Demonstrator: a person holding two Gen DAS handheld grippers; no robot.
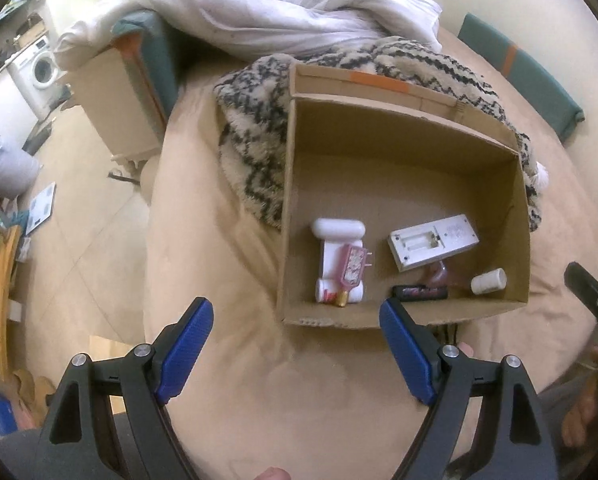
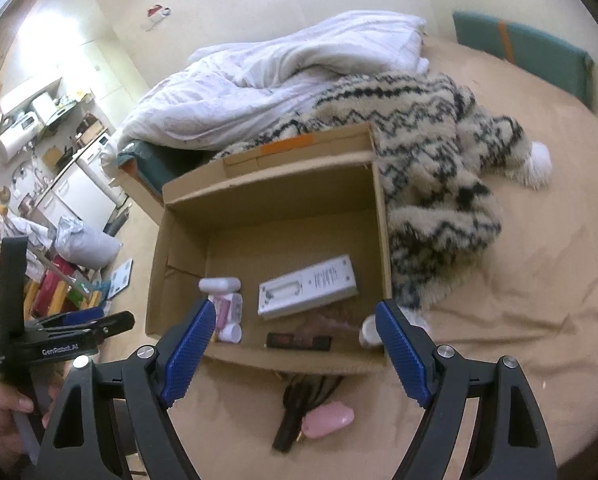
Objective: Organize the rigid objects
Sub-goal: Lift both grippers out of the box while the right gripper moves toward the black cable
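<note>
Right wrist view: open brown cardboard box (image 2: 271, 216) on the bed already holds white remote (image 2: 307, 286), bottles, black bar. Pink oval object (image 2: 327, 422) and black brush (image 2: 295, 412) remain outside. Both my jaws wide, empty.

The left gripper (image 1: 295, 322) points down at a steep slant. Its two blue pads (image 1: 185, 356) stand wide apart, and nothing is between them. In the right wrist view the left gripper shows from the side, low on the left, and a hand (image 2: 3, 420) holds its black handle with the fingers curled round it

The right gripper (image 2: 295, 326) also points down, but not as steeply. Its blue pads (image 2: 405, 350) stand wide apart too, with nothing held. In the left wrist view a bit of the right gripper's black body shows at the far right edge, and below it a blurry hand (image 1: 587, 412). The two grippers are side by side, near each other
</note>
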